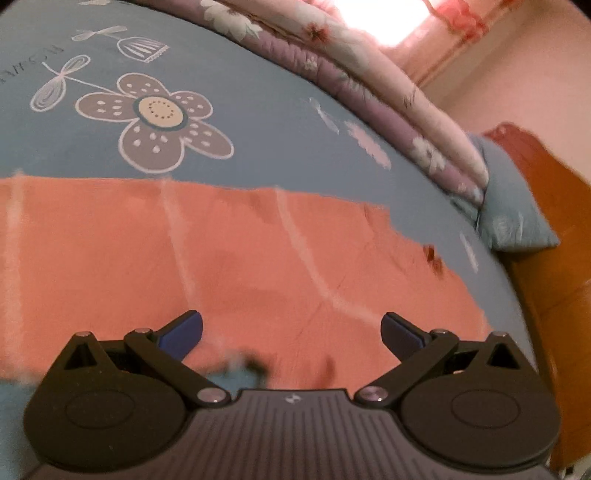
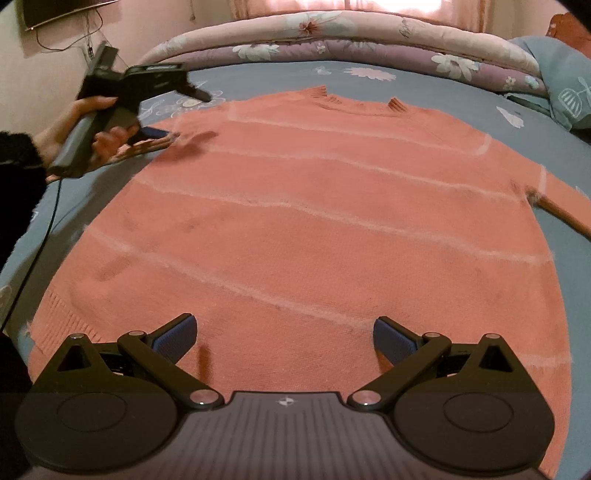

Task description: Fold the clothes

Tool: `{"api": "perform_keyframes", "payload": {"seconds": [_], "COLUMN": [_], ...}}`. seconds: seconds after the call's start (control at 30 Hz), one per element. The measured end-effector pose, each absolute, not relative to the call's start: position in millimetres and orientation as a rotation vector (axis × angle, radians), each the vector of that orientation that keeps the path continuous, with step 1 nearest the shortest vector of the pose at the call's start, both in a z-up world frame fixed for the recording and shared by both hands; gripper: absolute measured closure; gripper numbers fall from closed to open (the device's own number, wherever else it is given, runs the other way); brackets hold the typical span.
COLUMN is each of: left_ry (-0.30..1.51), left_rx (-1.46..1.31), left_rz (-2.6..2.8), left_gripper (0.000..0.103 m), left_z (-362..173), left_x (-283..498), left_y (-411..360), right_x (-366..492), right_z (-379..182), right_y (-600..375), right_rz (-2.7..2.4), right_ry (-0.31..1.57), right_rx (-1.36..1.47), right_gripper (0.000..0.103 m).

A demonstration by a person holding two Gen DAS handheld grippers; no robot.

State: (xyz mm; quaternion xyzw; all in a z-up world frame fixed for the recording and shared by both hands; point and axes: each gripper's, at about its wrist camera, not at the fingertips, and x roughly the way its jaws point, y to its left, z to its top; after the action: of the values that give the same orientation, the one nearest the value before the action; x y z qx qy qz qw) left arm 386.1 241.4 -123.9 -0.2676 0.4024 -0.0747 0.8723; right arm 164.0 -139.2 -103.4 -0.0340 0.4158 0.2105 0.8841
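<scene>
A salmon sweater (image 2: pixel 314 221) with pale stripes is being kept spread flat, front up, on the blue bedsheet (image 1: pixel 258 110), its collar toward the rolled quilt (image 2: pixel 332 33) and no fold yet made in it, so nearly the whole task is judged to be left. The left gripper (image 1: pixel 291 330) is being held open over the sweater's left sleeve side, gripping nothing. The right gripper (image 2: pixel 284 332) is being held open above the sweater's hem, also empty.

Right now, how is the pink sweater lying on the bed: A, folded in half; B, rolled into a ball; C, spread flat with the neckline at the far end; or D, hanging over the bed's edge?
C: the pink sweater lies spread flat on the blue bedsheet, collar farthest from the camera.
</scene>
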Motion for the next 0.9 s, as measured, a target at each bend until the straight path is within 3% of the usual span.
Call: {"api": "perform_keyframes", "payload": {"seconds": [0.17,0.43,0.67,0.9], "left_ry": [0.818,0.843,0.824,0.881], "left_rx": [-0.591,-0.496,-0.589,-0.579], "left_rz": [-0.17,-0.148,-0.235,-0.21], "left_gripper": [0.001,0.001,0.001,0.001], "left_z": [-107,-126,-98,-125], "left_x": [392,387,389,380], "left_y": [240,212,194,181], "right_x": [166,164,160,155], "right_z": [-104,-102,-99,-93], "right_y": [-136,-137,-145,-147], "right_rz": [0.437,0.434,0.438,0.452], "right_ry": [0.876,0.868,0.856,0.848], "right_rx": [-0.063,-0.073,-0.043,-0.04], "right_gripper": [0.0,0.0,0.0,0.0]}}
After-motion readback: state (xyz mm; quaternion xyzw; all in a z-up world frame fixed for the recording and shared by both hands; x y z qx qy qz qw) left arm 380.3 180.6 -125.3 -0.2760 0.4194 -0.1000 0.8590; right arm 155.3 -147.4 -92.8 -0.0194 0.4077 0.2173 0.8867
